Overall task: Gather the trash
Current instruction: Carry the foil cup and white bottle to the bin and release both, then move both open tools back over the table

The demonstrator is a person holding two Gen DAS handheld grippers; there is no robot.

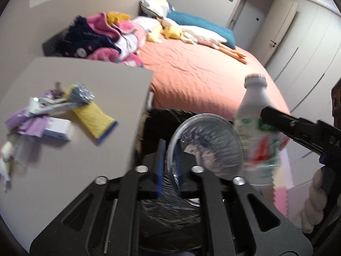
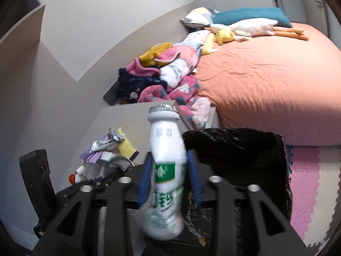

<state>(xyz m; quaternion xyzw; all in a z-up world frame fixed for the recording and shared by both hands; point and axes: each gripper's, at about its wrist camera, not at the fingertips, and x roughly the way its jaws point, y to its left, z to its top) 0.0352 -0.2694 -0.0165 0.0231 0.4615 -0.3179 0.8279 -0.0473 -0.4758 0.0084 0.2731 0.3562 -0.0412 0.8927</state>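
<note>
A clear plastic cup (image 1: 204, 147) lies on its side over the black trash bag (image 1: 170, 219), its rim between the blue pads of my left gripper (image 1: 169, 166). The pads stand apart, so this gripper is open. A white drink bottle (image 2: 164, 149) with a green label stands upright between the fingers of my right gripper (image 2: 169, 175), above the bag's mouth (image 2: 234, 149). These jaws stand a little wider than the bottle, whose lower half is blurred. From the left wrist view the bottle (image 1: 255, 111) is at the right, with one right finger (image 1: 277, 119) across it.
A grey table (image 1: 85, 170) on the left holds wrappers, a yellow packet (image 1: 93, 117) and a small white box (image 1: 59, 130). Behind it is a bed with an orange cover (image 1: 202, 74), a heap of clothes (image 1: 102, 38) and pillows. A hand (image 1: 315, 202) holds the right gripper. Pink foam mats (image 2: 309, 181) cover the floor.
</note>
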